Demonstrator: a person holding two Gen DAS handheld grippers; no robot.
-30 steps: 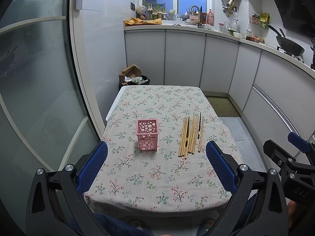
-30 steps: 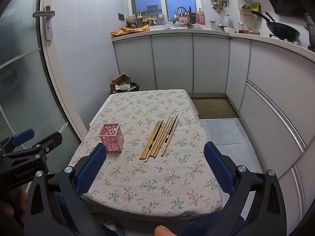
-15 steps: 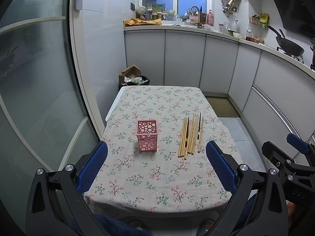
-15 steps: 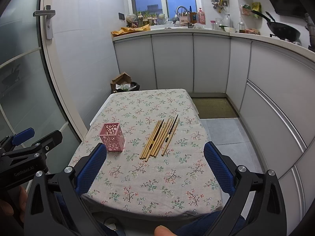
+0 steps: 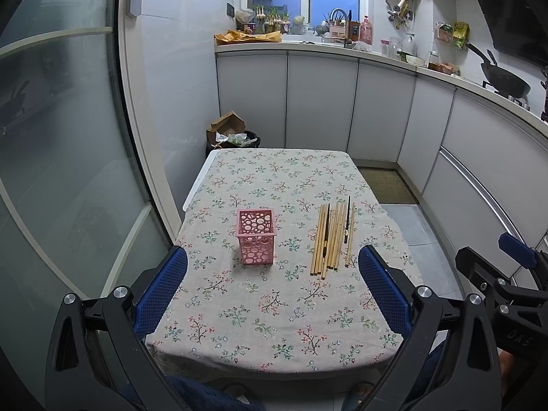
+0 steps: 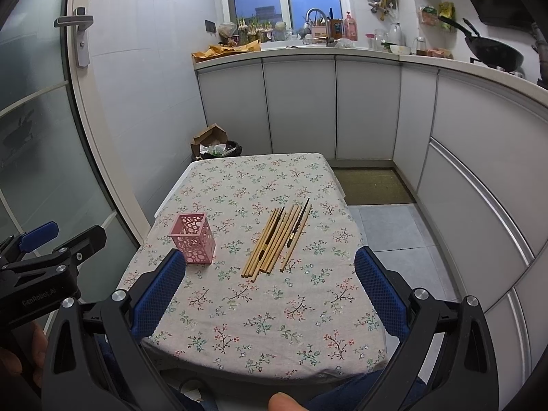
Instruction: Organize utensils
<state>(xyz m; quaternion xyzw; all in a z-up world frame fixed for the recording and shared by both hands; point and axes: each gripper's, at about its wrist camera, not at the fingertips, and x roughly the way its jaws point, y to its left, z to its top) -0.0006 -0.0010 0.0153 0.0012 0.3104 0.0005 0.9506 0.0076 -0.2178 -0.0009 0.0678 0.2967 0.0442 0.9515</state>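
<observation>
A pink perforated holder (image 5: 256, 236) stands upright and empty on the floral tablecloth (image 5: 274, 308); it also shows in the right wrist view (image 6: 193, 238). To its right lie several wooden chopsticks (image 5: 331, 238) side by side with two dark-tipped sticks among them, seen too in the right wrist view (image 6: 275, 238). My left gripper (image 5: 272, 287) is open and empty, held above the table's near edge. My right gripper (image 6: 270, 289) is open and empty, also near the front edge, to the right of the left one.
The small table stands in a narrow kitchen. A glass door (image 5: 61, 171) is at the left, white cabinets (image 5: 318, 102) at the back and right. A bin with cardboard (image 5: 231, 133) sits beyond the table's far left corner. A floor mat (image 6: 371, 185) lies at the right.
Both grippers have drifted very slightly; the views are almost the same. Holder and chopsticks have not moved.
</observation>
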